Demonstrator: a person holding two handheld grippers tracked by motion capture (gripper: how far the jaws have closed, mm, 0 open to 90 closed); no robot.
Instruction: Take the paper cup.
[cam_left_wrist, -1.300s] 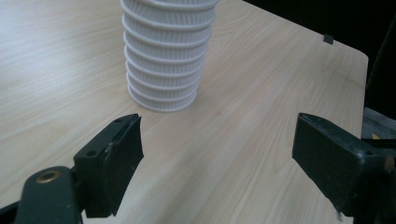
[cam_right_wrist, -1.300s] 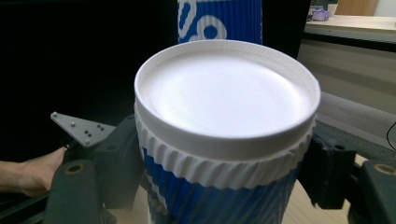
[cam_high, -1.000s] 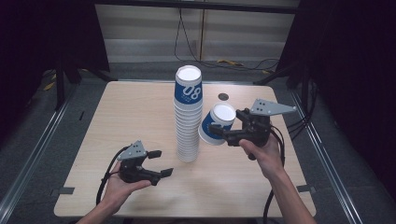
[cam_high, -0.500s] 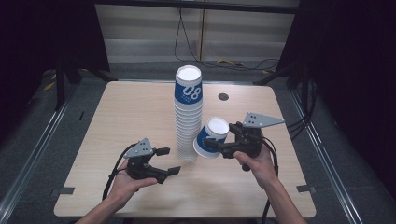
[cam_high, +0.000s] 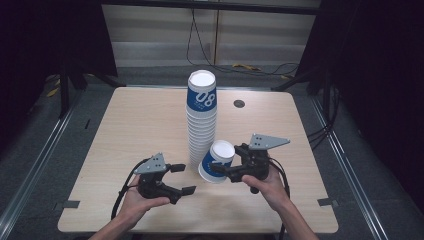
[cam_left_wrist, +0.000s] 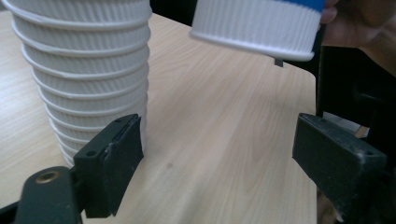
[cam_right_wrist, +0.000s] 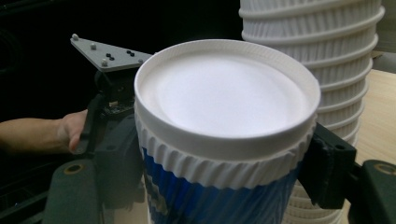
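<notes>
Blue-and-white ribbed paper cup (cam_high: 216, 161), light and easily crushed I'd say, sits tilted in the right gripper's (cam_high: 226, 170) closed jaws beside the tall cup stack (cam_high: 201, 115) mid-bench, while the left gripper (cam_high: 182, 179) gapes empty.

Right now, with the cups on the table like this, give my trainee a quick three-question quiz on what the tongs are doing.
1. True or false: the right tongs grip a single paper cup.
2. Are the left tongs A) open, B) shut on a cup?
3. Fill in: the cup stack stands on the ___ table.

Key: 1 true; 2 A; 3 wooden.
</notes>
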